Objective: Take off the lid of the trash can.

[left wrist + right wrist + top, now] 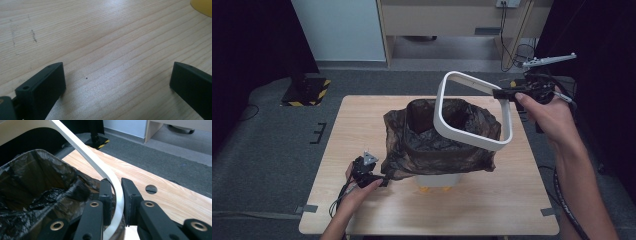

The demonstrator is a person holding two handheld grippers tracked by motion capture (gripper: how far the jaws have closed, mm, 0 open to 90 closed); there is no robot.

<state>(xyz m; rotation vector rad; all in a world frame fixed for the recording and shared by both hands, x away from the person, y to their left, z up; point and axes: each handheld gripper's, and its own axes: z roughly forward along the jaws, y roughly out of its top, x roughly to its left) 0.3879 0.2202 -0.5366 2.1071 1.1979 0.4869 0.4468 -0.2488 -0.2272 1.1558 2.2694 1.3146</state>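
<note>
A white bin [438, 180] lined with a dark plastic bag [437, 150] stands mid-table. Its white rim ring [472, 137] hangs tilted above the bag's mouth, with the far right corner highest. My right gripper [504, 93] is shut on that corner. In the right gripper view the jaws [116, 185] pinch the thin ring [82, 147] above the crumpled bag [30, 182]. My left gripper [381, 180] rests low on the table beside the bag's front left corner. Its jaws [117, 72] stand wide open over bare wood [112, 37], with nothing between them.
The wooden table [492, 205] has free surface in front and at both sides of the bin. A yellow piece [202, 6] lies at the upper right of the left gripper view. A stand with a striped base [307, 90] sits on the floor behind left, and cables [517, 50] behind right.
</note>
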